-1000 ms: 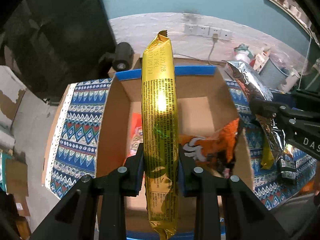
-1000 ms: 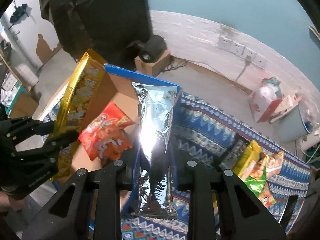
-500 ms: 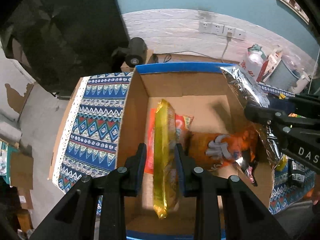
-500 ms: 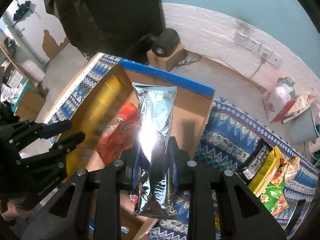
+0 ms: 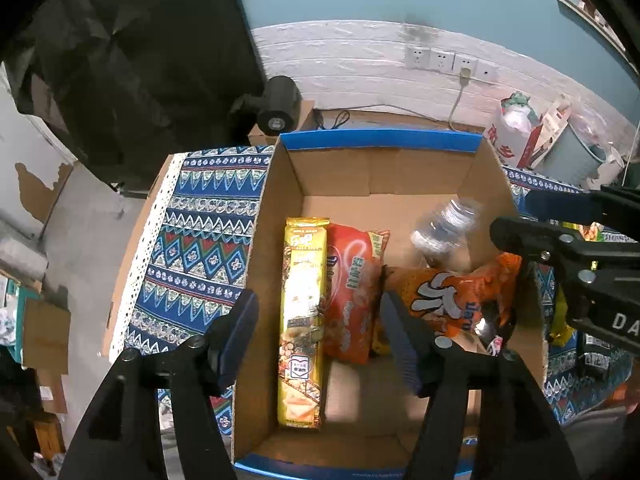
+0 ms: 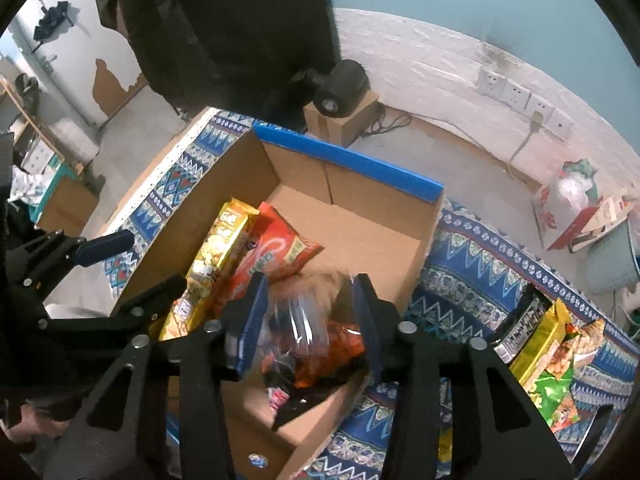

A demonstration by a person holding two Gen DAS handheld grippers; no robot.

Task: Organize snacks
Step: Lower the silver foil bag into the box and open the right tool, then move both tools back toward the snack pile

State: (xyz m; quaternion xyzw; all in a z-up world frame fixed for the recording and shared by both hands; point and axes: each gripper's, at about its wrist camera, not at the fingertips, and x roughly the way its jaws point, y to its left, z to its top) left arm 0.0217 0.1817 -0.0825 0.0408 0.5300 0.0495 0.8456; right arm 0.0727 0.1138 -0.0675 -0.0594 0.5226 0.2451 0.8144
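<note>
Both grippers wide, empty: left gripper (image 5: pixel 318 334) above gold pack (image 5: pixel 302 322) in box (image 5: pixel 376 168); right gripper (image 6: pixel 306 320) over silver bag (image 6: pixel 300 320) (blurred).

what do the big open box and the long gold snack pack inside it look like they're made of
The big open brown box looks like matte corrugated cardboard: dull tan walls with fold creases, and blue tape along its rims. The long gold snack pack looks like glossy printed foil or plastic film, since it catches glare.
</note>
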